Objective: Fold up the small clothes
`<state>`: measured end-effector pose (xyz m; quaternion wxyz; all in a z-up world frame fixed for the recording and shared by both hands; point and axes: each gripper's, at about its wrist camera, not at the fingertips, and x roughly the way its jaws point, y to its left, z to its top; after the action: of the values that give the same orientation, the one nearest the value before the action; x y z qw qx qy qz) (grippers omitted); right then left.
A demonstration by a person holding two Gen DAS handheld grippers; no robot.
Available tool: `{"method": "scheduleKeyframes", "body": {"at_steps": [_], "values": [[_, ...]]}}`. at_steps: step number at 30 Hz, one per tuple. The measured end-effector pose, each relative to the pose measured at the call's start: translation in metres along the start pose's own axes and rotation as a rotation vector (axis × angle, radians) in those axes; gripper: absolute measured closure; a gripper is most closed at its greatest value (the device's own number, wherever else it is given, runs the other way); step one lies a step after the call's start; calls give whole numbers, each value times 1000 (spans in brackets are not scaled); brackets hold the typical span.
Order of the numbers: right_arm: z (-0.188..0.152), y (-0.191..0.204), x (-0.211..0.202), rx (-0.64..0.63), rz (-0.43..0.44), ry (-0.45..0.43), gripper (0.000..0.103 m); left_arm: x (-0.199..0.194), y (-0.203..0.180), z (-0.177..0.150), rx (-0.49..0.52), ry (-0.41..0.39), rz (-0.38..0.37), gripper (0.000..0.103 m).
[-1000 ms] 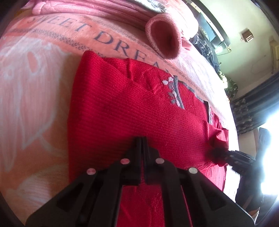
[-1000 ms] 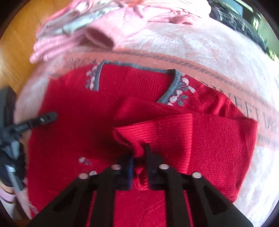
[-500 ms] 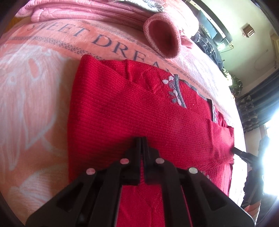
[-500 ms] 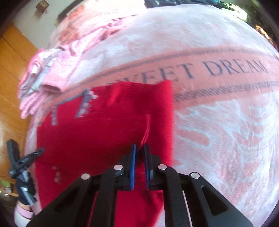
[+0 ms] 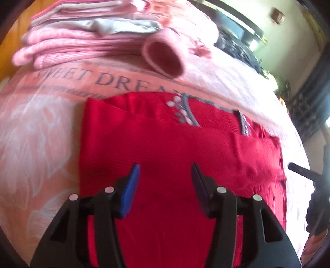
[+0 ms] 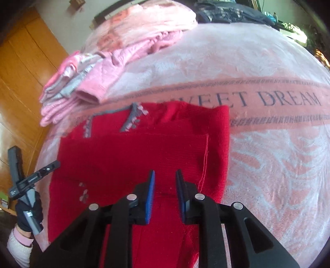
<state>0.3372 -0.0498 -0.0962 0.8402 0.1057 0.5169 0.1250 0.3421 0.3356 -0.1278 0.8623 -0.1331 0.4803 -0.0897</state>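
Observation:
A small red knitted sweater [image 5: 175,148] lies flat on the pink blanket, grey neckline trim toward the far side, both sides folded in over its front. My left gripper [image 5: 165,167] hovers open just above its middle, holding nothing. In the right wrist view the same red sweater [image 6: 134,156] shows a straight folded edge on its right. My right gripper [image 6: 165,172] is open with a narrow gap, over the sweater's lower part, empty. The left gripper [image 6: 47,168] shows at the sweater's left edge, held by a gloved hand [image 6: 28,212].
A pile of folded pink and grey clothes [image 5: 82,41] sits beyond the sweater, also visible as the pink pile [image 6: 82,86]. The "SWEET DREAM" blanket [image 6: 278,154] covers the bed. A wooden wardrobe [image 6: 24,61] stands at left; dark clothes [image 6: 226,12] lie far back.
Both grippers were shut on red fabric and are now open. The right one carried a sleeve across the sweater and let it go; the folded sweater lies flatter.

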Motion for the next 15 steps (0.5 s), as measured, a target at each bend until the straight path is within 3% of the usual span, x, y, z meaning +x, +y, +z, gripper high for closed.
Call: {"method": "scheduleKeyframes", "body": {"at_steps": [3,7,10,12,15], "values": [[-8,-12,25,44,-74,83,83,14,1,-4,-4,39,22,51],[-11,-20,23,89,-6,52,82,17,6,-9,-25,33,13,50],[-23,-19,-16,92,73,-12,74,-5,6,-14,-44,29,-1,51],[-44,-14,-47,61,95,-44,61,-27,3,-27,1,25,55,50],[-90,-3,-79,-3,79,-28,60,-64,-1,-60,73,28,112,46]]}}
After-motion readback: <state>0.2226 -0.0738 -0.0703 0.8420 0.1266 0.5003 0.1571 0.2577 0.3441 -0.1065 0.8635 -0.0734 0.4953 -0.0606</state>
